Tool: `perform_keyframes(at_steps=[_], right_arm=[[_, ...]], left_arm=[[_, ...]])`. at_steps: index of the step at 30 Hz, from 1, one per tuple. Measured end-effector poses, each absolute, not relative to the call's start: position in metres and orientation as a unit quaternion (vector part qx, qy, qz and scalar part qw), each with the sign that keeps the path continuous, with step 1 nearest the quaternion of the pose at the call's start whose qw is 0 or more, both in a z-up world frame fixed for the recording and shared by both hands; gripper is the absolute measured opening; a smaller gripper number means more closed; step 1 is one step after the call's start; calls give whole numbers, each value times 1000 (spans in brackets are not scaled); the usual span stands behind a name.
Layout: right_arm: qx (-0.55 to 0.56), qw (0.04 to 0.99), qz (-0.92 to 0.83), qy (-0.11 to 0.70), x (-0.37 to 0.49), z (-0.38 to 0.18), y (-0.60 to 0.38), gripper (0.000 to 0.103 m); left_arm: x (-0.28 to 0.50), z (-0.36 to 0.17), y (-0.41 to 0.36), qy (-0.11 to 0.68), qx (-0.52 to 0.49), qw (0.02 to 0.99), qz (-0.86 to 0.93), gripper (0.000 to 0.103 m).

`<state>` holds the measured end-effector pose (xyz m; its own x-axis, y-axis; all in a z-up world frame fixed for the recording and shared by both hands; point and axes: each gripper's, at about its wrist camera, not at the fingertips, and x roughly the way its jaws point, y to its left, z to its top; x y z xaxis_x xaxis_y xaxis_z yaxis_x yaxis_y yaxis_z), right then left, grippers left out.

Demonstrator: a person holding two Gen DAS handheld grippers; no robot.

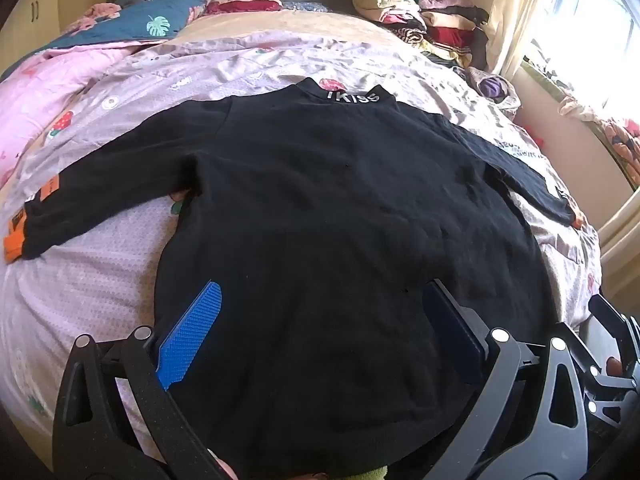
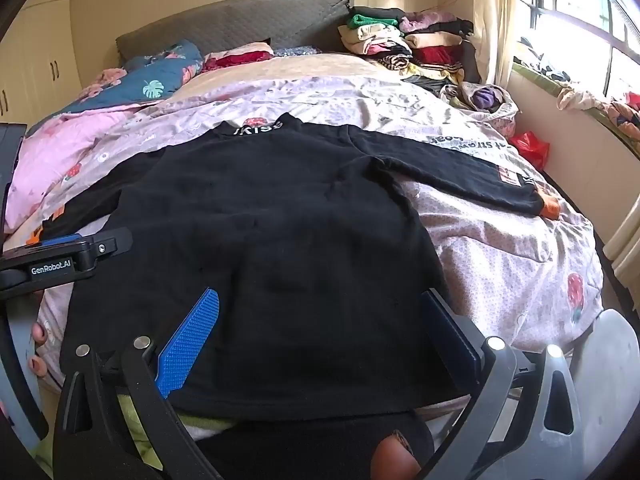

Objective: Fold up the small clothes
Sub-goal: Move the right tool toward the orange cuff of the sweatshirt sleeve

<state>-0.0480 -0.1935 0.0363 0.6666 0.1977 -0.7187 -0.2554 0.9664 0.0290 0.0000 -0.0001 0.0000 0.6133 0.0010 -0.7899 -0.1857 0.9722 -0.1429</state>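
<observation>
A black long-sleeved top (image 1: 340,208) lies spread flat on the bed (image 1: 100,280), collar with white lettering (image 1: 353,95) at the far end, hem at the near edge, both sleeves stretched out to left and right. No fold shows yet: the body is one flat layer, the left sleeve (image 1: 92,204) with its orange cuff reaches toward the bed's left side, and the right sleeve (image 2: 460,172) runs out toward the window side. By this reading the garment is laid out and smoothed, and every fold is still to be made, sleeves inward first and then the body. The left claw (image 1: 320,332) hangs over the near left part of the hem, its jaws spread wide with nothing between them; the right claw (image 2: 324,332) hangs over the near right part, likewise spread wide and empty. Whether either claw touches the cloth cannot be told. The hem lies at the near edge of the bed, with some green cloth (image 2: 200,420) showing from beneath it. Open bedcover lies on both sides of the body and beyond the collar, giving room to swing the sleeves in. Farther off, a stack of folded clothes (image 2: 400,40) occupies the far right corner and a blue quilt (image 2: 152,76) the far left, both well apart from the top.
</observation>
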Motion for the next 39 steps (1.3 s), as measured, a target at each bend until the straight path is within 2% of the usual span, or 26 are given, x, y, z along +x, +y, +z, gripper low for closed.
perform_keyframes(at_steps=[33,39], right_arm=[[1,902,131,411,54,80,-193,99],[27,902,123,412,78,89,-208,99]], left_arm=[[85,24,15,431,-114,892,67,95],[102,38,12,401,-112,906,70,95]])
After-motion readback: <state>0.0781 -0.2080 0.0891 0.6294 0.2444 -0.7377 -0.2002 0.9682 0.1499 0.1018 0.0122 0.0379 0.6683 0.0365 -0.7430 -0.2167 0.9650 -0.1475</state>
